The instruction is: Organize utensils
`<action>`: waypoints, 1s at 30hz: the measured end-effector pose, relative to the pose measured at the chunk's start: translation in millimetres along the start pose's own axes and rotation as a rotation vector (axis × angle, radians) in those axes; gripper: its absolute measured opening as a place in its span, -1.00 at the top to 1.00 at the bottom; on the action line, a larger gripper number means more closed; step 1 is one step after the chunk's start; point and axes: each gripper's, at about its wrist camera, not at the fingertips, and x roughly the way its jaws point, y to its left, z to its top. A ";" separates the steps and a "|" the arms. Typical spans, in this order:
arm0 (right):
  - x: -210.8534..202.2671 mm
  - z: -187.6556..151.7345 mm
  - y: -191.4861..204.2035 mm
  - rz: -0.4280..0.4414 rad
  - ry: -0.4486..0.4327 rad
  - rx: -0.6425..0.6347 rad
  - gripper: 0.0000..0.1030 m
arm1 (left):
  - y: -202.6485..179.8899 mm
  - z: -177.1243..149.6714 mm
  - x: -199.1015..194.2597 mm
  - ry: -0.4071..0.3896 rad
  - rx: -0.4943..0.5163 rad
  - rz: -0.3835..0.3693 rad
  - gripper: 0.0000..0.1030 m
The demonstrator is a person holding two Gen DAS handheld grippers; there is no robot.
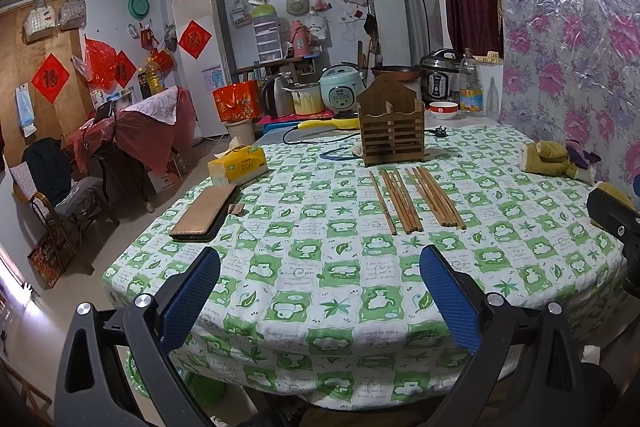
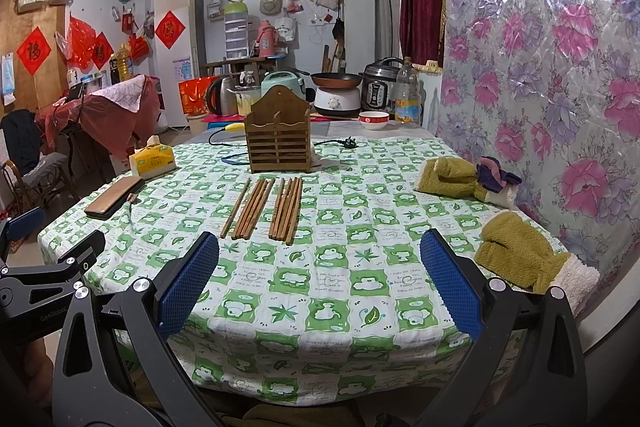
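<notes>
Several wooden chopsticks (image 1: 416,199) lie in loose bundles on the green-and-white tablecloth (image 1: 320,267), just in front of a slatted wooden utensil holder (image 1: 390,131) that stands upright. In the right wrist view the chopsticks (image 2: 264,209) and the holder (image 2: 278,141) sit straight ahead. My left gripper (image 1: 320,295) hangs open over the table's near edge, well short of the chopsticks, with nothing between its blue pads. My right gripper (image 2: 320,283) is also open and empty, at the near edge. The left gripper's body (image 2: 48,267) shows at the left of the right wrist view.
A phone in a case (image 1: 206,213) and a yellow tissue pack (image 1: 238,165) lie at the table's left. Green mittens (image 2: 520,255) (image 2: 456,179) rest at the right by the floral wall. A bowl (image 2: 374,119), oil bottle (image 2: 407,95), cookers and a cable crowd the back.
</notes>
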 end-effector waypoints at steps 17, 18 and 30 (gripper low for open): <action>1.7 -0.4 -0.5 -0.001 0.003 0.001 -0.88 | -0.7 -1.9 2.0 0.008 0.003 0.000 -0.89; 1.9 -0.7 -0.7 -0.001 0.006 0.003 -0.88 | -0.5 -3.2 4.2 0.017 0.002 -0.001 -0.89; 51.6 -13.0 -28.8 -0.032 0.096 0.037 -0.88 | -1.4 -26.4 79.1 0.194 0.034 -0.060 -0.89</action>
